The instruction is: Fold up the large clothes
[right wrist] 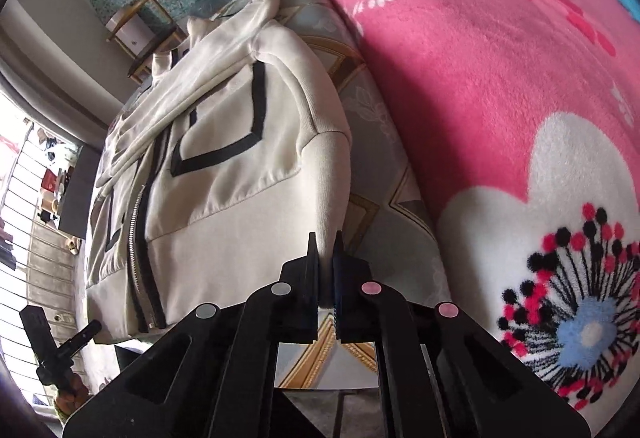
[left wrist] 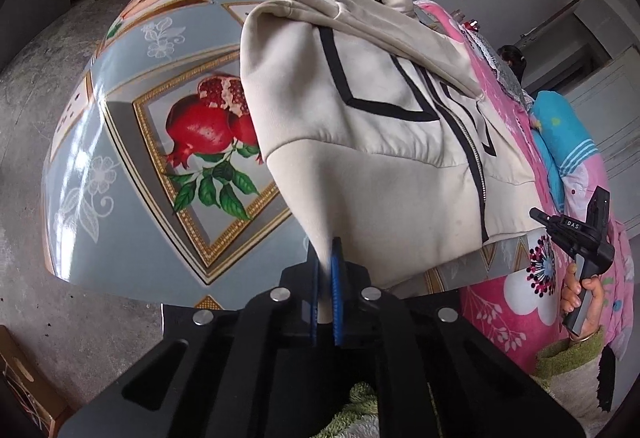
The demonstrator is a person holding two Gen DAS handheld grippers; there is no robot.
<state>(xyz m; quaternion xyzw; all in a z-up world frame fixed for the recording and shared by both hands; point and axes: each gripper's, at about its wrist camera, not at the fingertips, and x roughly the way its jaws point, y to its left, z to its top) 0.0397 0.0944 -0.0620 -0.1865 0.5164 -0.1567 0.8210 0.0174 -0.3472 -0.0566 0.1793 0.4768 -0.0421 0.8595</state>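
Note:
A cream zip-up jacket (left wrist: 384, 126) with black line trim lies on the fruit-print table (left wrist: 132, 166), its sleeves folded across the top. My left gripper (left wrist: 326, 250) is shut on the jacket's lower hem corner at the near edge. In the right wrist view the same jacket (right wrist: 224, 166) lies on the table (right wrist: 376, 142), and my right gripper (right wrist: 327, 244) is shut on the other hem corner. The right gripper also shows in the left wrist view (left wrist: 576, 230), held by a hand. The left gripper shows at the lower left of the right wrist view (right wrist: 60, 350).
A pink flowered blanket (right wrist: 500, 78) lies right beside the table; it also shows in the left wrist view (left wrist: 520, 302). A blue cushion (left wrist: 560, 142) lies on it. A wooden stool (right wrist: 140, 34) stands at the far wall. A cardboard box (left wrist: 24, 386) sits on the concrete floor.

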